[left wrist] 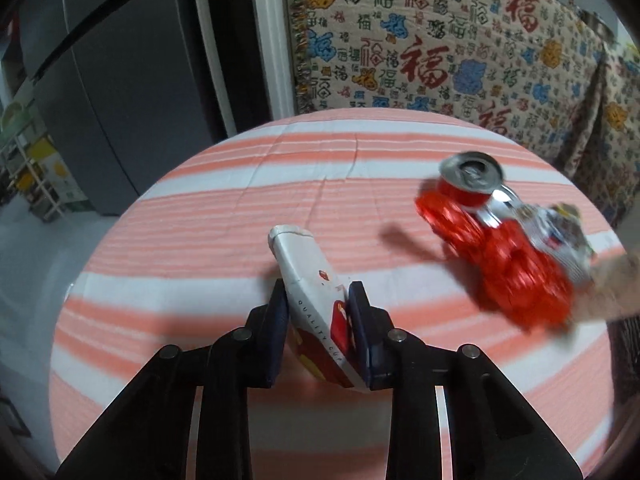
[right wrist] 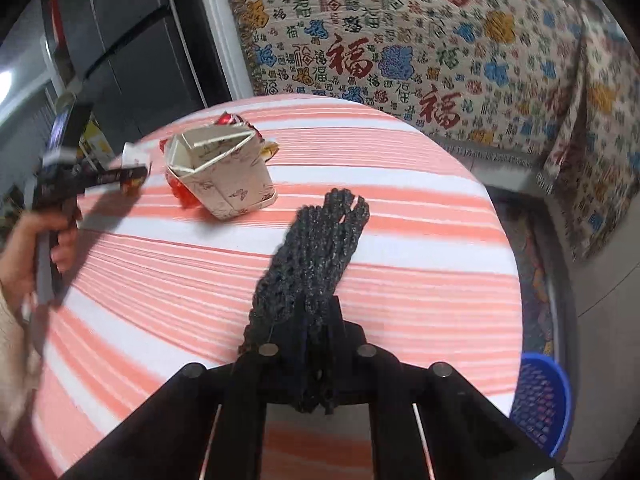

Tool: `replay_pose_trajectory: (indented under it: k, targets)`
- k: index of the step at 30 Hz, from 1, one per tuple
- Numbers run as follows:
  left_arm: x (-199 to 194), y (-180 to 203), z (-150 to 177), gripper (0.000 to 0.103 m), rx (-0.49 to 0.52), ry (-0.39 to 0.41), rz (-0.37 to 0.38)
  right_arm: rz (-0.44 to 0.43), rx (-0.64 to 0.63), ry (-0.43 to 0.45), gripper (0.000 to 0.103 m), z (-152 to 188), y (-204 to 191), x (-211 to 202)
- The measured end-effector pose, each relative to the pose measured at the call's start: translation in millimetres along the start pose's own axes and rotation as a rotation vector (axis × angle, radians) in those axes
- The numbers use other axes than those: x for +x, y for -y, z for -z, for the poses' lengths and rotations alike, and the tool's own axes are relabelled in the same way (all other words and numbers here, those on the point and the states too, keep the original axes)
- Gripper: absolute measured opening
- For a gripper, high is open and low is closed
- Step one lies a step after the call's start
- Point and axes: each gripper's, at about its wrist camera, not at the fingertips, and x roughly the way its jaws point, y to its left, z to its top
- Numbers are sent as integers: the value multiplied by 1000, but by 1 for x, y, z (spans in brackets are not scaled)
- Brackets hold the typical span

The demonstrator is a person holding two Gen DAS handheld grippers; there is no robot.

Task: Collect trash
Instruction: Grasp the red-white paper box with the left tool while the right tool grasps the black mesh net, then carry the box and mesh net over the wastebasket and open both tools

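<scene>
The left hand-held gripper (left wrist: 318, 312) is held low over the striped tabletop (left wrist: 240, 184), its pads clamped on a flattened paper cup (left wrist: 316, 300) that tilts up and away. The right hand-held gripper (right wrist: 316, 336) is closed on a black foam net (right wrist: 316, 248), raised above the cloth. Farther off, a crushed red can (left wrist: 472, 184) and red wrappers (left wrist: 516, 264) are seen, blurred. A folded paper box (right wrist: 220, 172) stands near the far edge. A blue basket (right wrist: 540, 400) sits beyond the tabletop's right edge.
</scene>
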Motion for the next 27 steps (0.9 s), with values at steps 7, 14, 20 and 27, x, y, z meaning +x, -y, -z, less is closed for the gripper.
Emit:
replay_pose_trajectory:
  k: [7, 14, 20, 27]
  targets:
    - [-77, 40, 49, 29, 63, 20, 146, -63, 28, 47, 9, 14, 22, -41]
    - [-127, 138, 71, 29, 171, 21, 348, -44, 95, 108, 9, 30, 60, -83]
    - [-151, 231, 76, 29, 258, 29, 483, 53, 195, 142, 9, 56, 121, -115]
    - [-144, 332, 87, 29, 324, -13, 606, 167, 318, 142, 9, 98, 193, -145]
